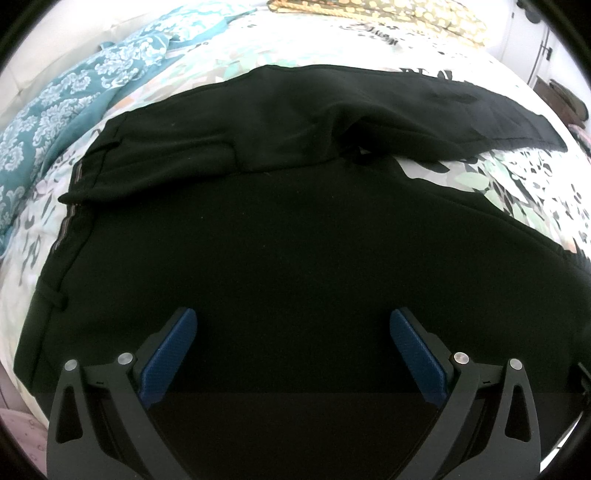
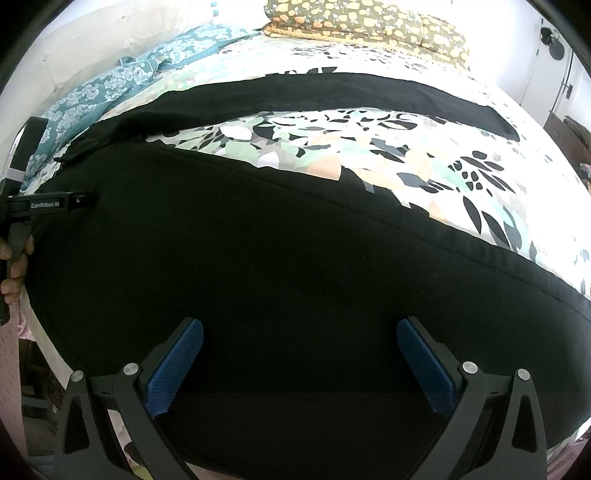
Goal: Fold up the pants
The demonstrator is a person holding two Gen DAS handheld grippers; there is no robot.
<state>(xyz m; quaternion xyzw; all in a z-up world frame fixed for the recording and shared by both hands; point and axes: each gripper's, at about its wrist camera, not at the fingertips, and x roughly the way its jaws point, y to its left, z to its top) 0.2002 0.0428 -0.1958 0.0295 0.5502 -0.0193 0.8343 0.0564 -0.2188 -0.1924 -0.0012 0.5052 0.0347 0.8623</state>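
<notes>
Barely started: I am hovering left gripper and right gripper, both wide open and empty, over unfolded black fabric pants lying spread on the leaf-print bedsheet.

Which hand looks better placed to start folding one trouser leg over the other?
Probably right. The right gripper, jaws open, hovers over the near leg, whose length shows. The left gripper hovers nearer the waistband.

Bed carries black pants at centre, teal blanket at ten o'clock, pillows at twelve.
</notes>
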